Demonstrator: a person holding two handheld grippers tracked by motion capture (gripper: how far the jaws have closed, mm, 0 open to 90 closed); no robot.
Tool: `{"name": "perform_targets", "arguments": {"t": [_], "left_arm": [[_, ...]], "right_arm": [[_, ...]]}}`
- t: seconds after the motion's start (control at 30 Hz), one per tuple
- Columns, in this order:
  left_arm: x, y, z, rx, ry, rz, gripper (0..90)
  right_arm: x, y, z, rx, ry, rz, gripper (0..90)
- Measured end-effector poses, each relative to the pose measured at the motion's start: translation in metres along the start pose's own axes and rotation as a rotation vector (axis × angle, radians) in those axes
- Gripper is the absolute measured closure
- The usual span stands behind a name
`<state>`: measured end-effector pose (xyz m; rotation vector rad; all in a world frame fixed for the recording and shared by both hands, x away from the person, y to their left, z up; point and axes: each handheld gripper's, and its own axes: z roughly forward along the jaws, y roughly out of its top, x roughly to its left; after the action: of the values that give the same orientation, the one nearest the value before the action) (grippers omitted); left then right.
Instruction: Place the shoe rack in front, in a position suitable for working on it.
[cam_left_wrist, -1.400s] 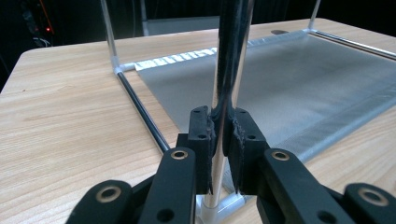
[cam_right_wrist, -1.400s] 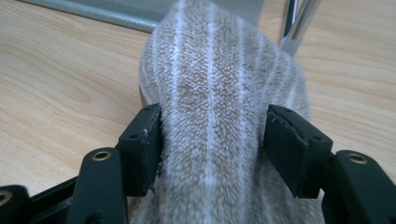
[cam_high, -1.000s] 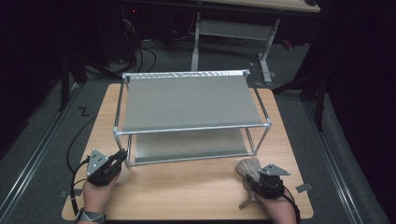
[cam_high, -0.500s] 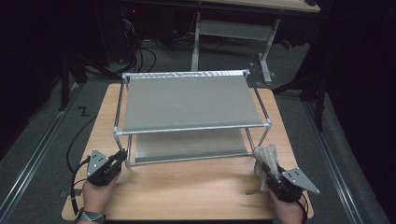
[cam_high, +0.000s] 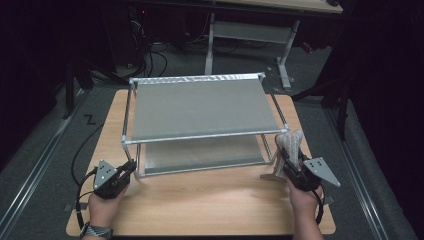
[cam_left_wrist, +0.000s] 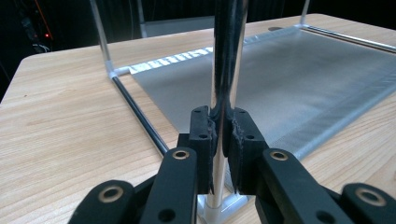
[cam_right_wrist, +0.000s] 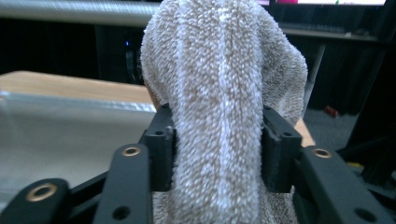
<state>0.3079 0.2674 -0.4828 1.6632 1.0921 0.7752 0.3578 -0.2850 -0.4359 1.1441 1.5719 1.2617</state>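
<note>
A two-shelf metal rack (cam_high: 200, 107) with grey mesh shelves stands on the wooden table (cam_high: 210, 200). My left gripper (cam_high: 131, 169) is shut on the rack's front left upright post (cam_left_wrist: 227, 56), which runs straight up between its pads (cam_left_wrist: 219, 126). My right gripper (cam_high: 286, 155) is lifted beside the rack's front right corner. A fluffy beige towel (cam_high: 291, 141) is bunched between its jaws, rising above them and hanging below. In the right gripper view the towel (cam_right_wrist: 219, 70) bulges between both pads of the gripper (cam_right_wrist: 217, 135). These jaws have just been opening, with the towel still gripped.
Black cables (cam_high: 80, 200) trail from the left gripper over the table's front left edge. A grey desk frame (cam_high: 250, 32) stands behind the table. Bare wood lies between my hands in front of the rack.
My right gripper has risen and moved right and forward with the towel, from the front of the table to the rack's front right corner. The left gripper has stayed on the post.
</note>
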Motion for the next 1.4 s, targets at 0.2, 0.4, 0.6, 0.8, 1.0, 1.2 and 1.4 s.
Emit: {"name": "perform_targets", "arguments": {"t": [0.2, 0.4, 0.6, 0.8, 1.0, 1.2, 1.4], "left_arm": [[0.000, 0.000, 0.000, 0.000, -0.007, 0.012, 81.1], [0.001, 0.000, 0.001, 0.000, -0.009, 0.013, 81.0], [0.001, 0.000, 0.001, 0.000, -0.009, 0.013, 81.0], [0.001, 0.000, 0.001, -0.001, -0.008, 0.012, 81.0], [0.001, 0.000, 0.000, -0.003, -0.011, 0.012, 81.1], [0.001, 0.000, 0.000, -0.003, -0.014, 0.015, 81.1], [0.001, 0.000, 0.000, -0.004, -0.021, 0.021, 81.1]], "right_arm": [[-0.005, -0.005, 0.014, 0.055, -0.012, -0.006, 51.1], [-0.005, -0.011, 0.019, 0.098, -0.014, -0.043, 54.8], [-0.002, -0.023, 0.017, 0.124, 0.020, -0.113, 56.1], [0.015, -0.023, 0.004, 0.045, 0.068, -0.202, 56.8], [0.015, -0.015, 0.007, 0.052, -0.076, -0.195, 54.9], [0.012, -0.002, 0.015, 0.028, -0.050, -0.191, 53.1], [0.009, 0.006, 0.035, 0.080, -0.026, -0.156, 42.0]]}}
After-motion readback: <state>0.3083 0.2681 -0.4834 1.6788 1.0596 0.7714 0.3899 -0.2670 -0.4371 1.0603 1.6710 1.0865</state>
